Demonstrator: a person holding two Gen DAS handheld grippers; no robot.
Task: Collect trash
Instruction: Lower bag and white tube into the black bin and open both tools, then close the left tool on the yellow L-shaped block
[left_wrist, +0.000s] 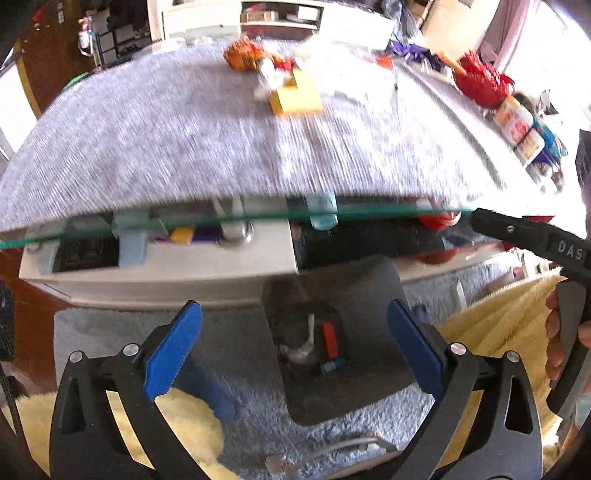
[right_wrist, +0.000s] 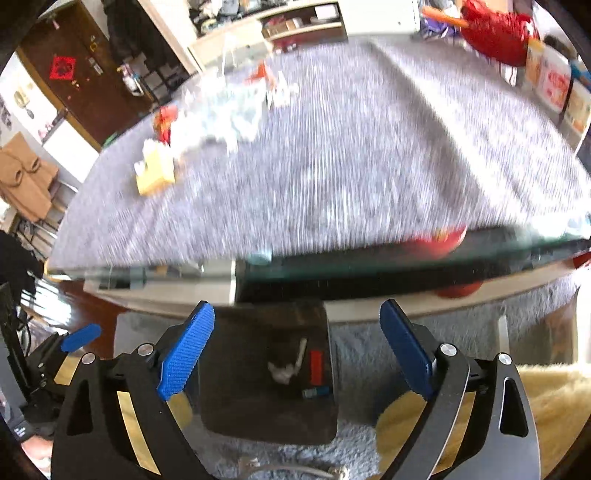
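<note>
Our left gripper and right gripper both spread wide and empty above the dark bin, trash inside at six o'clock, yellow box at twelve on the grey table.

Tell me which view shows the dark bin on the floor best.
The left wrist view. There the dark bin sits sharp between the open left gripper, with a red wrapper and white crumpled scrap visible inside. The right wrist view shows the same bin blurred, its left side hidden behind a blue pad.
</note>
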